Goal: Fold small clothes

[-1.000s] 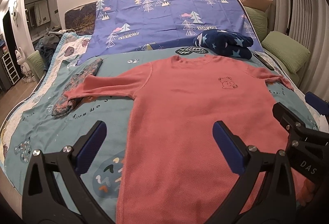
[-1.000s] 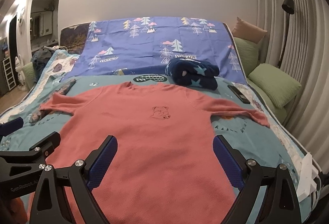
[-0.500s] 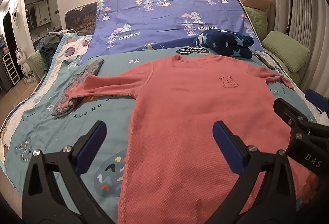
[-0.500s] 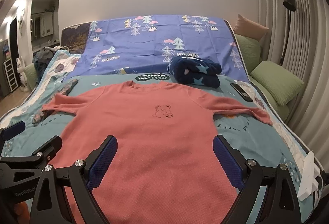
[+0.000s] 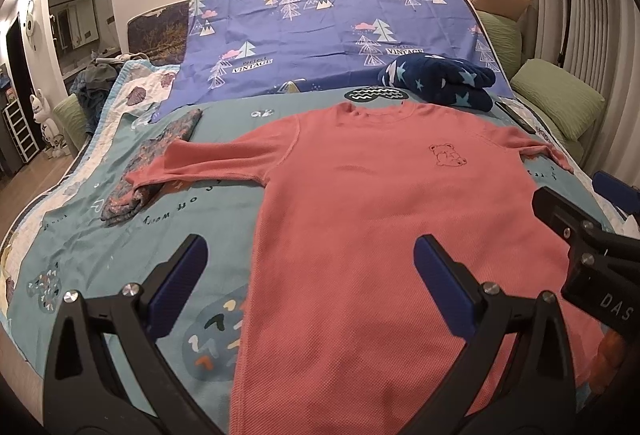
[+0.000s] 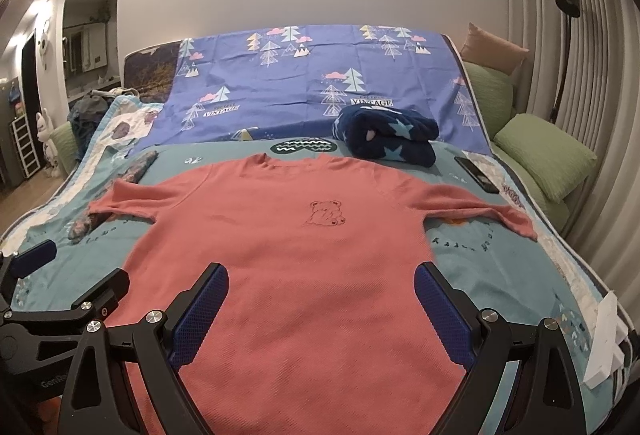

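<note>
— Item one?
— Coral-pink waffle-knit sweater (image 5: 372, 219) with bear outline, flat on my teal printed bed quilt (image 5: 100, 235), neck at 12 o'clock, sleeves at 9 and 3.
— Tools?
— My left gripper (image 5: 310, 275) and right gripper (image 6: 322, 299): jaws spread, holding nothing, above the hem.

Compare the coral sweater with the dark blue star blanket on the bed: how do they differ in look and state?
The coral sweater lies spread flat with both sleeves out; the dark blue star blanket is bundled into a thick roll. The sweater is plain apart from a small bear outline on the chest; the blanket carries pale stars all over. The sweater lies nearer both cameras, the blanket beyond its collar. Both rest on the teal bedspread, untouched by either tongs.
</note>
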`<state>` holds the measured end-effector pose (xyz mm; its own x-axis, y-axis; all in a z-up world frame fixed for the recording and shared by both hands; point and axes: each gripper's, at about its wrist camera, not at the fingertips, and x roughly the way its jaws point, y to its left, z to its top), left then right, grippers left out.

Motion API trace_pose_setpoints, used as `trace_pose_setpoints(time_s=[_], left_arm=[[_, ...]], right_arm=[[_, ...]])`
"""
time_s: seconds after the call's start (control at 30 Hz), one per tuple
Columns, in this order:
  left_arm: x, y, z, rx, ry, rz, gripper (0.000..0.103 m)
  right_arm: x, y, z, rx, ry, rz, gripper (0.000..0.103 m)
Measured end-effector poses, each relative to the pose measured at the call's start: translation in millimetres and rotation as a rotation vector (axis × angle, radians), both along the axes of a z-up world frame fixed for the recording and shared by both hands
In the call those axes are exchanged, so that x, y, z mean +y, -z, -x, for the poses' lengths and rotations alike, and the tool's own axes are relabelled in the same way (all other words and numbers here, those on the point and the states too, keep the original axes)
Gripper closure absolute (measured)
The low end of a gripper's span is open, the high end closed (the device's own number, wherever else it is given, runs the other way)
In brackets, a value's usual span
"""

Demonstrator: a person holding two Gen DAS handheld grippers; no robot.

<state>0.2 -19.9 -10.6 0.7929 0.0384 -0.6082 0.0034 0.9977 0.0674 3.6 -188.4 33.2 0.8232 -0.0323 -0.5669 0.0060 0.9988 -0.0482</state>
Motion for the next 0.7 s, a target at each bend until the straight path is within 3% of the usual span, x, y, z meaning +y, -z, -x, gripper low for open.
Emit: trace_pose_setpoints(time_s=[0.7], left_arm=[[14,7,-5,0.031,-0.011,0.029,0.001]], right_arm=[[9,7,-4,0.031,-0.019,0.014,0.006]])
